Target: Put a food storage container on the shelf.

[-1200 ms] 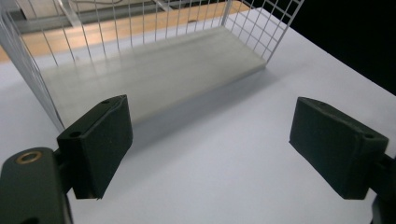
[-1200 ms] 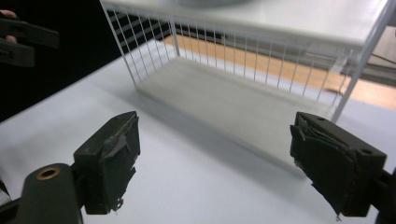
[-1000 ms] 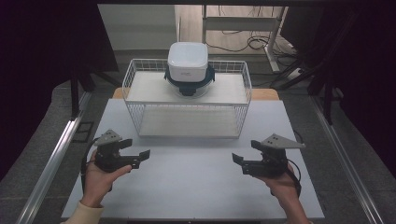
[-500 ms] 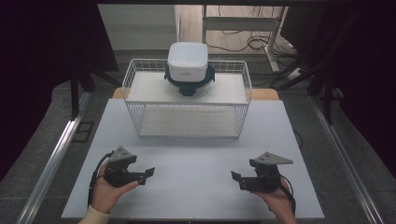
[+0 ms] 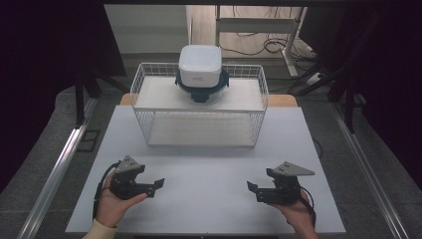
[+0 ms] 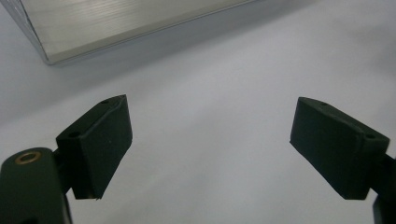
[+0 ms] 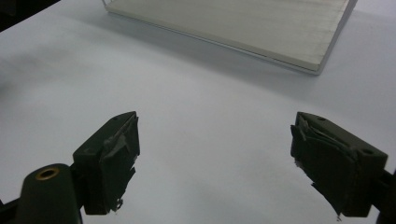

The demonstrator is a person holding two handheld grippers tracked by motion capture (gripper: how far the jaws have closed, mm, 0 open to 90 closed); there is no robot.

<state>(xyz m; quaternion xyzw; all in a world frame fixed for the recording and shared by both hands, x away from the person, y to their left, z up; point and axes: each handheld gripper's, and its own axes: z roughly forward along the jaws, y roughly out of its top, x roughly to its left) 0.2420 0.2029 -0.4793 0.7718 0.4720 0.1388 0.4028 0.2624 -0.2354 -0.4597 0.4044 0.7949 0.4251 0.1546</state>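
- The left gripper (image 5: 152, 185) rests low over the near left part of the white table (image 5: 209, 169), held in the person's left hand (image 5: 115, 205), its tips pointing right toward the table's middle.
- In the left gripper view its two black jaws stand wide apart with nothing between them, just bare table below.
- The right gripper (image 5: 255, 190) sits at the near right, held in the right hand (image 5: 298, 214), tips pointing left; the two grippers face each other, well apart.
- In the right gripper view its jaws are also spread wide and empty; their pads (image 7: 116, 154) look worn and frayed.
- Farther back, at the table's far middle, stands a white wire rack (image 5: 199, 107) with a lower board and an upper shelf.
- On the upper shelf, near the far rim, sits a container with a white lid (image 5: 200, 69) over a dark and clear base, well away from both grippers.
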